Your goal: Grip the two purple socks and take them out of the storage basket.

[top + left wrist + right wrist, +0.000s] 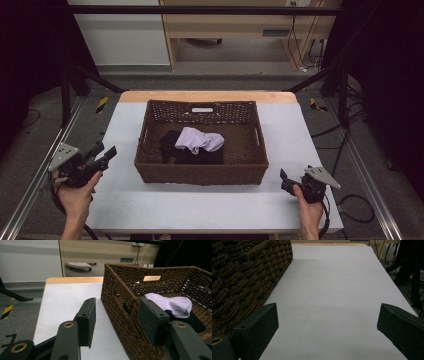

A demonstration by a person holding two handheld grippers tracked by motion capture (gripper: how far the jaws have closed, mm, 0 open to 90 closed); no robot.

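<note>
Both hand-held grippers idling apart, empty, flanking brown wicker basket.
Lilac sock lying on black cloth: probably soft, light; pinching bunched middle.

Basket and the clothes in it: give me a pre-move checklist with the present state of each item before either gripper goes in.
1. Left gripper jaws open, nothing between them: ok.
2. Right gripper jaws open and empty over the bare table: ok.
3. Wicker basket upright, flat on the table: ok.
4. Lilac sock on top of the black garment, uncovered: ok.
5. Both grippers outside the basket walls, one at each side: ok.
6. How many pieces lie under the sock: cannot tell.
</note>
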